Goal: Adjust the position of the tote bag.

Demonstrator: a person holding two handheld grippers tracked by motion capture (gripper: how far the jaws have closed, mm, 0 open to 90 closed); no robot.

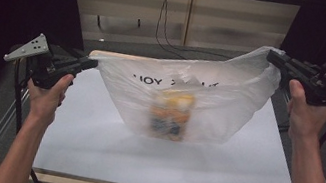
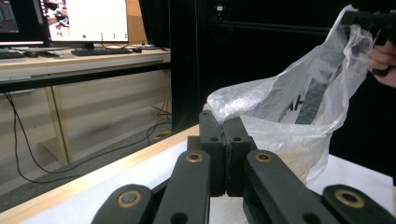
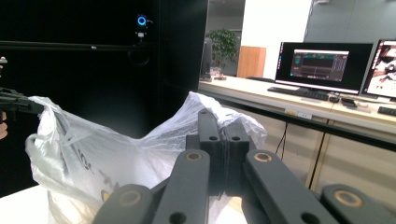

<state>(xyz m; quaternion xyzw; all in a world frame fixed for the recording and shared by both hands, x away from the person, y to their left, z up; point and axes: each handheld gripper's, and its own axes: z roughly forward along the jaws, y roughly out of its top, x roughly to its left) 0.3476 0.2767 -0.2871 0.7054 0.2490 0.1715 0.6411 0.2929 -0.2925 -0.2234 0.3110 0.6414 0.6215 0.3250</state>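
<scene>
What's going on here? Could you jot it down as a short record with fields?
Setting: white table, a person standing at its near side
Main thing: clear plastic bag with dark lettering
Bag contents: a yellow and orange item, blurred
Left gripper: shut on the bag's left edge
Right gripper: shut on the bag's right edge, held higher
Bag state: stretched between both grippers, its bottom at the table
Background: desks with lit monitors
</scene>
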